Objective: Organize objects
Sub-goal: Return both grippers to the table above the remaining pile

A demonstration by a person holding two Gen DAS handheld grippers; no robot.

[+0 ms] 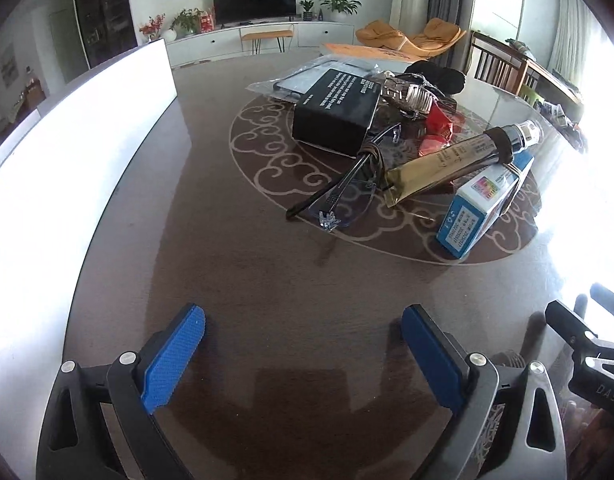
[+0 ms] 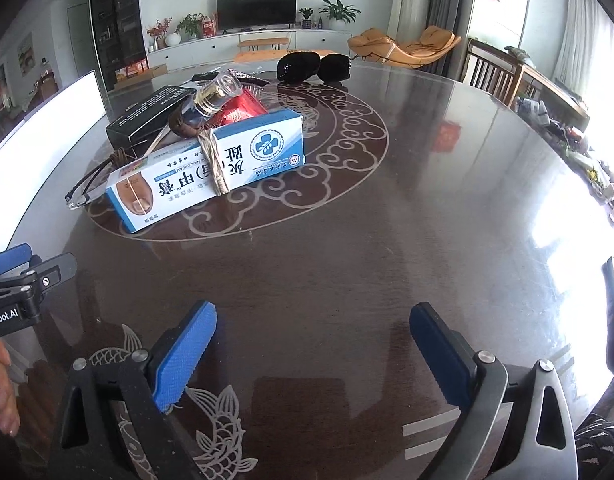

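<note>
A pile of objects lies on the dark round table [image 1: 267, 280]: a black box [image 1: 335, 114], clear safety glasses [image 1: 339, 196], a gold tube [image 1: 455, 160], a blue-and-white cream box [image 1: 483, 208], a metal watch [image 1: 411, 94] and red packets [image 1: 437, 132]. My left gripper [image 1: 303, 320] is open and empty, short of the pile. My right gripper [image 2: 313, 316] is open and empty; ahead of it are the cream box [image 2: 211, 168], the tube [image 2: 211, 100], the black box [image 2: 151, 112] and the glasses [image 2: 91, 184].
A white box wall [image 1: 79, 152] stands along the table's left side. Black pouches [image 2: 313, 66] lie at the far edge. A wooden chair [image 2: 491, 70] stands at the back right. The left gripper's body [image 2: 23, 276] shows in the right wrist view.
</note>
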